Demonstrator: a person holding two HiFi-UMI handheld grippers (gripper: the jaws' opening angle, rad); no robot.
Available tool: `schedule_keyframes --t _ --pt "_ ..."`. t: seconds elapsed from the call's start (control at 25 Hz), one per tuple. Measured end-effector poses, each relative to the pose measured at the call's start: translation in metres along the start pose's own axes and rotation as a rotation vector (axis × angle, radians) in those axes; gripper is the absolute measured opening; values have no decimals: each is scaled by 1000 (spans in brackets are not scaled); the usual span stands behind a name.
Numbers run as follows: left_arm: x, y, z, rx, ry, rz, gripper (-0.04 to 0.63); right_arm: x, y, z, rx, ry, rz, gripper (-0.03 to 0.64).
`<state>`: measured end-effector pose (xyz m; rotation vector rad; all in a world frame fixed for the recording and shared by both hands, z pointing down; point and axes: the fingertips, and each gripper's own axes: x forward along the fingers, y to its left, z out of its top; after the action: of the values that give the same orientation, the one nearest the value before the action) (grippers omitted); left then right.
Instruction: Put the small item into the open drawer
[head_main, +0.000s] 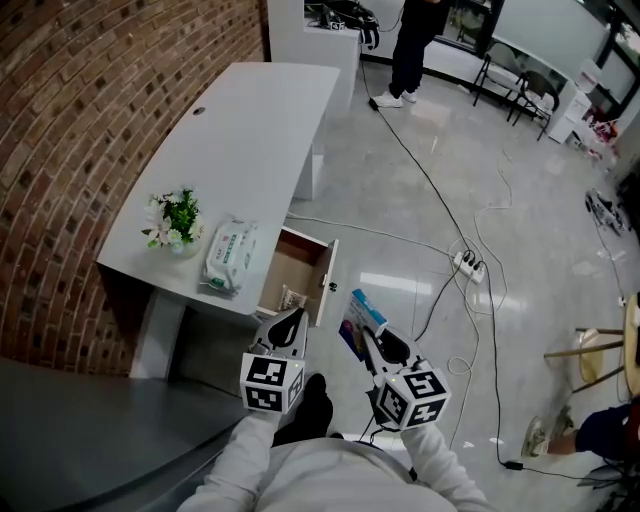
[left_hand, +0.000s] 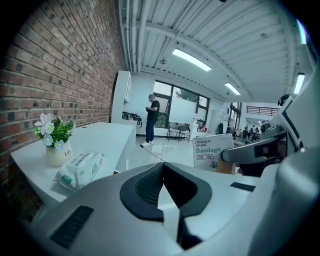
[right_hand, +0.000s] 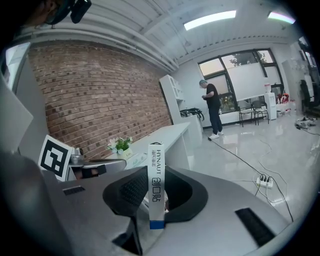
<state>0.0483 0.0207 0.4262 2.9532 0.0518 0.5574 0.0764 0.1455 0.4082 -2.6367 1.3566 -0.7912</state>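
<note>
In the head view the bandage box (head_main: 358, 315) is just right of the open drawer (head_main: 300, 262), off the floor; the left gripper view shows the left gripper (left_hand: 162, 165) pinched together, empty — the right gripper view shows the right gripper (right_hand: 155, 192) clamping the box upright.

Bright, even light comes from ceiling strips (left_hand: 190, 59) and tall windows (right_hand: 235, 75). The glossy floor (head_main: 400, 272) shows glare. Both gripper views bulge fisheye-style, with black corners.

Right claw (right_hand: 156, 172) grips box (right_hand: 156, 200) (left claw (left_hand: 162, 167) closed).
</note>
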Motion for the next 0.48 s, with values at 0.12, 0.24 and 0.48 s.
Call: schedule_keyframes --t 0.12,0.24,0.48 --pt "14 14 3 -14 5 -3 17 18 -3 5 2 10 -6 109" --pt "25 26 5 -27 8 -8 17 33 -3 10 2 20 -12 109" --pt "34 42 6 -50 11 -10 17 53 1 13 -6 43 -5 109"
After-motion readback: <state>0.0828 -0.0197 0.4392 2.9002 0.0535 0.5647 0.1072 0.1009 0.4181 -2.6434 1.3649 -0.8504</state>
